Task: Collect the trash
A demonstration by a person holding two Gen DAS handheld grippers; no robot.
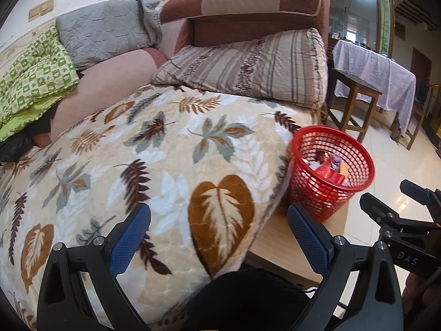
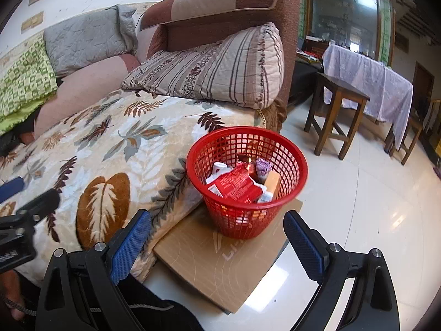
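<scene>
Both grippers (image 1: 219,237) (image 2: 217,244) spread, empty — red mesh basket (image 2: 246,182), wrappers (image 2: 234,186) inside

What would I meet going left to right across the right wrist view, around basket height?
Leaf-print blanket → red basket of trash on a cardboard sheet → bare tiled floor.

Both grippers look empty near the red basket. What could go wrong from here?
1. The red plastic mesh basket sits on a loose cardboard sheet on glossy floor tiles; a nudge from the open right gripper might slide or tip it.
2. The leaf-patterned fleece blanket bulges against the basket's side; pulling it may topple the basket.
3. Wrappers are piled high, so they may spill.
</scene>
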